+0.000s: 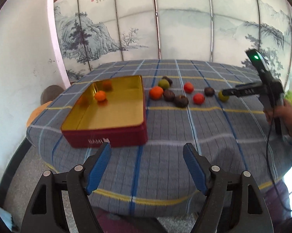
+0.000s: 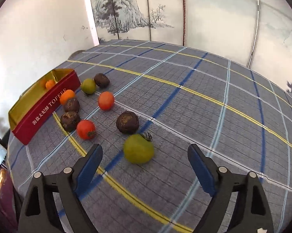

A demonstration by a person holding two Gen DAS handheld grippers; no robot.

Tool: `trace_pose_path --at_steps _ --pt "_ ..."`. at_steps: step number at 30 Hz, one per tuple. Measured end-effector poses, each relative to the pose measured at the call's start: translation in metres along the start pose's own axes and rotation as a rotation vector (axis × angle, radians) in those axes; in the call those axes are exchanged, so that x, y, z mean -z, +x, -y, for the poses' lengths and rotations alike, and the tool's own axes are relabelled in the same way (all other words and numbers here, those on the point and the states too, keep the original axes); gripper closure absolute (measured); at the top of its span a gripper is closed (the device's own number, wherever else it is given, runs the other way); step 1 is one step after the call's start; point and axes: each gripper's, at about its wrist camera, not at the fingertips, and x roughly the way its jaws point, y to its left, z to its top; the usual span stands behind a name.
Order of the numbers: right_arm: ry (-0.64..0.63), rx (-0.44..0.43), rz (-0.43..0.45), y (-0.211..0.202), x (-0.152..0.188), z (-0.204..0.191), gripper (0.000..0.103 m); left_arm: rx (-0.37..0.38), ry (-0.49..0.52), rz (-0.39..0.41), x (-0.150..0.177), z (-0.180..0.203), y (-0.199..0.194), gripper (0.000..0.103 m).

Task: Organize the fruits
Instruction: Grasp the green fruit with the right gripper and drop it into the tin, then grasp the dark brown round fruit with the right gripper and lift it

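Note:
A red tin with a gold inside sits on the checked cloth and holds one orange fruit. Several loose fruits lie to its right: an orange one, red ones, dark brown ones and green ones. My left gripper is open and empty, over the table's near edge in front of the tin. My right gripper is open, its jaws either side of a green fruit without touching it. It shows in the left wrist view at that green fruit.
The table wears a grey-blue checked cloth. A painted folding screen stands behind the table and a white wall is at the left. The tin lies left of the fruit cluster in the right wrist view.

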Motion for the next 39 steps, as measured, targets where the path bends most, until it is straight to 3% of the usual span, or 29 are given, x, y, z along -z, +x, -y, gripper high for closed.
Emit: trace_pose_path --at_steps 2,4,6,7,8,12,16,19,25,33,39 --pt "-0.003 0.022 -0.027 0.012 0.001 -0.003 0.019 -0.008 0.014 -0.011 0.005 0.000 -0.003 0.026" --pt "0.007 0.031 -0.057 0.023 0.001 0.001 0.038 -0.039 0.024 -0.008 0.007 0.001 -0.005 0.026" --pt "0.023 0.020 -0.087 0.028 0.003 0.007 0.049 -0.052 0.019 0.005 0.008 0.000 -0.009 0.026" --pt "0.026 0.003 -0.087 0.026 0.003 0.007 0.069 -0.057 0.019 0.007 0.008 -0.003 -0.010 0.025" --pt "0.033 -0.004 -0.092 0.024 0.002 0.007 0.070 -0.067 0.023 0.007 0.009 -0.003 -0.011 0.024" --pt "0.033 -0.033 -0.068 0.000 -0.008 -0.005 0.071 -0.095 0.016 0.009 0.013 -0.012 -0.013 0.023" --pt "-0.072 -0.156 -0.002 -0.029 -0.045 -0.063 0.070 -0.104 -0.019 0.015 0.013 -0.022 -0.013 0.022" --pt "-0.129 -0.271 0.000 -0.022 -0.075 -0.112 0.069 -0.123 -0.045 0.010 0.015 -0.030 -0.012 0.021" --pt "-0.188 -0.377 -0.032 0.027 -0.114 -0.195 0.069 -0.136 -0.072 0.017 0.023 -0.047 -0.018 0.018" --pt "-0.267 -0.368 -0.152 0.103 -0.129 -0.271 0.068 -0.147 -0.113 0.018 0.032 -0.067 -0.018 0.013" --pt "-0.235 -0.347 -0.203 0.132 -0.137 -0.288 0.067 -0.140 -0.125 -0.013 0.037 -0.073 -0.013 0.010"
